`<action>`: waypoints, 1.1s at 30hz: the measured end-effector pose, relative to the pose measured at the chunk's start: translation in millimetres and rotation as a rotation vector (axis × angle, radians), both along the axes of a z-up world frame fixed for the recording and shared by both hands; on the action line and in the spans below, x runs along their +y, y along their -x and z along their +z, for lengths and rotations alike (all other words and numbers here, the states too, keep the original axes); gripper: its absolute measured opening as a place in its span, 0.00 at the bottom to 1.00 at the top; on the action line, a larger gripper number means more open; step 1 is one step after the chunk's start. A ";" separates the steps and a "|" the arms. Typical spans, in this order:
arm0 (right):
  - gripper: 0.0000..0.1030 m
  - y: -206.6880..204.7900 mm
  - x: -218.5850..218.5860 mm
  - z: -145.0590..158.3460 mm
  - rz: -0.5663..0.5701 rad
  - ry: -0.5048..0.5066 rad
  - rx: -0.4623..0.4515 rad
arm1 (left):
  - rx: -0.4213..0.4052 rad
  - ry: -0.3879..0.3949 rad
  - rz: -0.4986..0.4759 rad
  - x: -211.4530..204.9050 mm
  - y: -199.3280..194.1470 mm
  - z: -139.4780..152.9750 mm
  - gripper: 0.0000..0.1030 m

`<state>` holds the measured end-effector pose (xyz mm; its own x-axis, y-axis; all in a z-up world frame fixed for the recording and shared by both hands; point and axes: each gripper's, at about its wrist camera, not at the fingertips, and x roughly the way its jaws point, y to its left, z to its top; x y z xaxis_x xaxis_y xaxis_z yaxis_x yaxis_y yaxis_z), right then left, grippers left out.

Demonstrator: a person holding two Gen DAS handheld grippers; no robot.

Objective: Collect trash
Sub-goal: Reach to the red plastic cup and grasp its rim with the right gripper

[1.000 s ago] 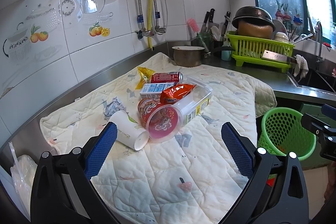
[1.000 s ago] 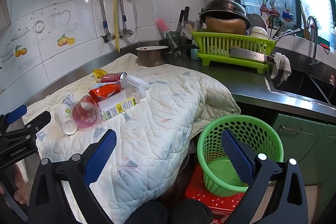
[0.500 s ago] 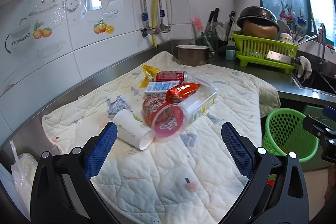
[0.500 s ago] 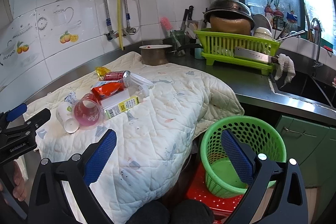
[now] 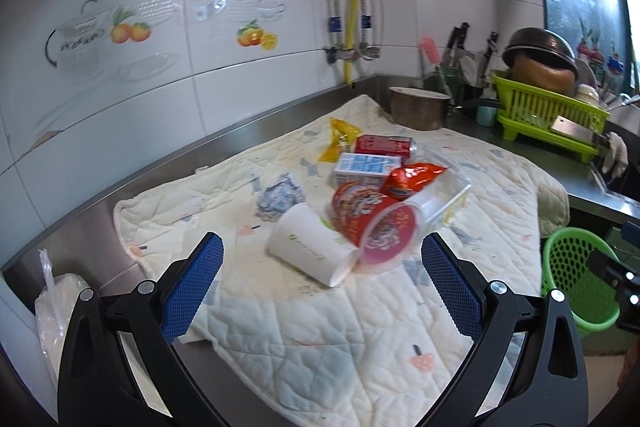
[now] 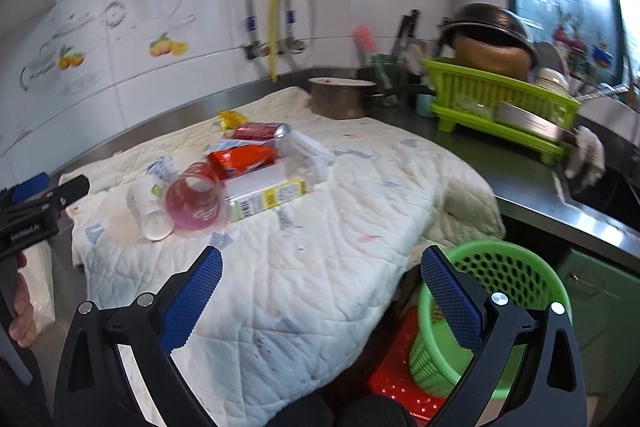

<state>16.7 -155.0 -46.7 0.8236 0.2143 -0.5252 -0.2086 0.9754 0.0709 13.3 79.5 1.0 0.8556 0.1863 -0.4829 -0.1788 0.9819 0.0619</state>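
Two grippers were held over the trash pile with their jaws spread wide and nothing between them. The left gripper (image 5: 322, 277) hovered above a quilted cloth (image 5: 360, 327) covering the tabletop (image 5: 80, 227), aimed at a white paper cup (image 5: 310, 251) lying on its side, its green mark too small to read. Touching the cup lay a tipped clear cup (image 5: 384, 239) with a red printed lid, the print not legible. Behind them sat an orange snack bag (image 5: 412, 177), a blue-and-white carton (image 5: 366, 167), a red can (image 5: 384, 145), a yellow wrapper (image 5: 340, 135) and a crumpled foil scrap (image 5: 280, 193).

The right gripper (image 6: 322, 301) hung over the cloth's near edge, well apart from the pile. A box with a yellow label (image 6: 268, 197) and barcode lay beside the clear cup; its text was blurred. A green basket (image 6: 500, 311) stood on the floor below the tabletop on a red stool (image 6: 394, 383). At the left edge, the left gripper's body showed partly readable white lettering.
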 end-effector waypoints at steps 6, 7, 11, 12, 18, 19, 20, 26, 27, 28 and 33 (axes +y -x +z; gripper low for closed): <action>0.93 -28.1 34.2 -8.1 0.125 0.043 0.008 | 0.012 0.010 0.051 17.8 -2.6 -3.5 0.95; 0.93 -32.2 39.2 -9.3 0.146 0.044 0.013 | 0.014 0.011 0.058 20.4 -3.1 -4.1 0.95; 0.92 -50.2 63.8 -12.7 0.228 0.083 -0.001 | 0.023 0.018 0.094 32.3 -4.0 -5.9 0.95; 0.92 -55.0 69.8 -13.1 0.245 0.091 -0.004 | 0.024 0.020 0.100 34.3 -4.2 -6.5 0.95; 0.79 -83.1 99.9 -18.1 0.337 0.144 -0.007 | 0.039 0.032 0.132 46.3 -7.2 -11.2 0.95; 0.78 -87.4 103.8 -19.6 0.349 0.145 -0.003 | 0.042 0.033 0.134 47.6 -8.1 -12.2 0.95; 0.75 -93.1 109.7 -22.3 0.366 0.154 0.001 | 0.046 0.034 0.137 49.3 -9.1 -13.7 0.95; 0.64 -119.9 141.4 -37.0 0.414 0.239 0.007 | 0.074 0.040 0.150 55.1 -14.4 -23.4 0.95; 0.62 -123.0 144.3 -39.3 0.422 0.243 0.011 | 0.080 0.042 0.151 55.5 -15.3 -25.0 0.95; 0.59 -126.7 147.7 -41.6 0.425 0.252 0.011 | 0.085 0.043 0.152 55.9 -16.0 -26.9 0.95; 0.55 -148.5 160.7 -49.5 0.444 0.266 0.014 | 0.124 0.082 0.159 60.1 -23.4 -37.4 0.95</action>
<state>165.2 5.7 -96.2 0.6762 0.3985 -0.6197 -0.6071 0.7779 -0.1621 36.7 139.6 -36.4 0.7520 0.2695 -0.6016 -0.3276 0.9447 0.0136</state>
